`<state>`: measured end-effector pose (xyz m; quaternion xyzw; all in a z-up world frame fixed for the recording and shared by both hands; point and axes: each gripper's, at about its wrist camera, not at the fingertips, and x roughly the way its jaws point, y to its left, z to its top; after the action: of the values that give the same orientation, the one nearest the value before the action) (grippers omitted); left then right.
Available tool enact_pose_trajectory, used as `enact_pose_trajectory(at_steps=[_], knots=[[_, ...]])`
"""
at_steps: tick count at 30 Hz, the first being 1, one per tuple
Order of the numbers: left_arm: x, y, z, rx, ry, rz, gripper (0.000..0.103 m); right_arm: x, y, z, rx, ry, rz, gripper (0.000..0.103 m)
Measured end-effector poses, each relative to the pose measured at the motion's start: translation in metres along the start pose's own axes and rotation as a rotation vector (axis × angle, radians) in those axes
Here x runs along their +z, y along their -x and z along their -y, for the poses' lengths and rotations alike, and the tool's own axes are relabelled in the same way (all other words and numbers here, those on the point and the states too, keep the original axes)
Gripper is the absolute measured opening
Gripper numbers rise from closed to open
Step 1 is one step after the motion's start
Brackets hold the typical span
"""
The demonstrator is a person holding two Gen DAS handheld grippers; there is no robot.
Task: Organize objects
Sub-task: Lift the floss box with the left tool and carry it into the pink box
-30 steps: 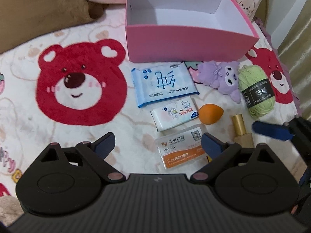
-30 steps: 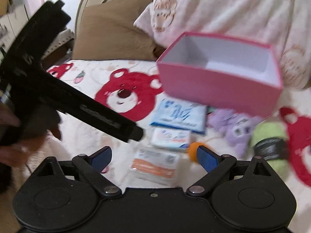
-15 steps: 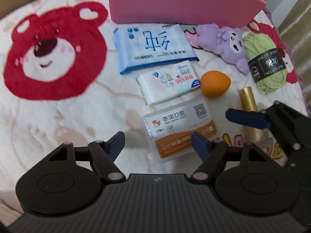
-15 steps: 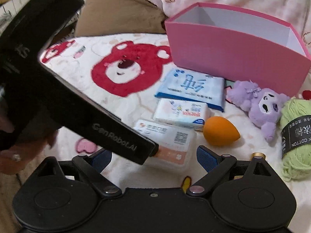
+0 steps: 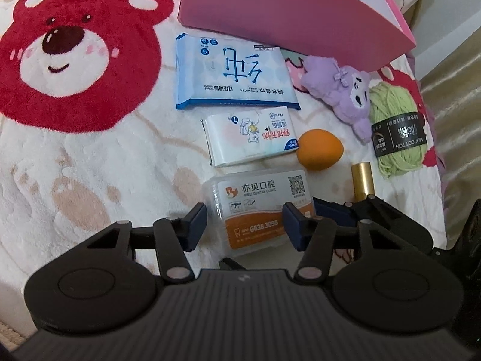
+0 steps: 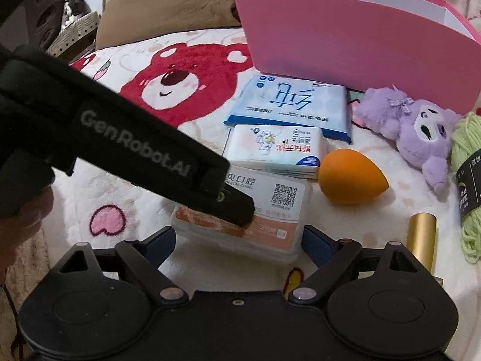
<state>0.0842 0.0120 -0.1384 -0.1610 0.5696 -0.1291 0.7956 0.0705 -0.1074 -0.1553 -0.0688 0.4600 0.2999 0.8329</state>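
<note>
A clear floss-pick box with an orange label (image 5: 258,210) (image 6: 270,210) lies on the bear blanket. My left gripper (image 5: 245,224) is open, its fingers on either side of the box's near end. My right gripper (image 6: 239,240) is open too, straddling the same box from the right side; its blue finger (image 5: 330,210) shows in the left wrist view. Behind lie a white tissue pack (image 5: 249,138), a blue wipes pack (image 5: 234,75), an orange sponge egg (image 5: 320,150), a gold tube (image 5: 362,180), a purple plush (image 5: 342,93), green yarn (image 5: 396,126) and the open pink box (image 5: 285,9) (image 6: 360,36).
The left gripper's black body (image 6: 120,147) crosses the right wrist view and covers part of the floss box. A brown pillow (image 6: 162,3) lies at the back left. A curtain (image 5: 457,105) hangs off the bed's right edge.
Both grippers have moved forward and down to the floss-pick box; their open fingers now sit around it. The objects on the blanket have not moved.
</note>
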Motion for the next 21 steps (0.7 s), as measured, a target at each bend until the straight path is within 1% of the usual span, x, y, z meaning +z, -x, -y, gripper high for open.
enact_pose_trajectory(at_steps=[4, 7, 10, 12, 14, 16, 21], knots=[[0.0, -0.001, -0.002, -0.001, 0.013, 0.012, 0.053, -0.003, 0.001, -0.006, -0.027, 0.03, 0.002, 0.089], [-0.003, 0.002, 0.001, 0.007, -0.004, 0.029, 0.053, -0.004, 0.004, -0.006, -0.035, 0.03, 0.011, 0.088], [-0.003, 0.009, 0.005, 0.01, -0.02, 0.046, 0.049, -0.005, 0.011, -0.004, -0.048, 0.031, 0.024, 0.085], [-0.004, 0.018, 0.008, 0.008, -0.034, 0.066, 0.048, -0.005, 0.02, -0.006, -0.055, 0.04, 0.048, 0.083], [-0.004, 0.027, 0.013, 0.008, -0.049, 0.087, 0.048, -0.004, 0.03, -0.007, -0.062, 0.041, 0.063, 0.077], [-0.005, 0.037, 0.019, 0.007, -0.07, 0.108, 0.048, -0.004, 0.042, -0.008, -0.064, 0.032, 0.083, 0.075], [-0.006, 0.062, 0.033, -0.005, -0.108, 0.159, 0.048, 0.004, 0.065, -0.012, -0.088, 0.032, 0.13, 0.073]])
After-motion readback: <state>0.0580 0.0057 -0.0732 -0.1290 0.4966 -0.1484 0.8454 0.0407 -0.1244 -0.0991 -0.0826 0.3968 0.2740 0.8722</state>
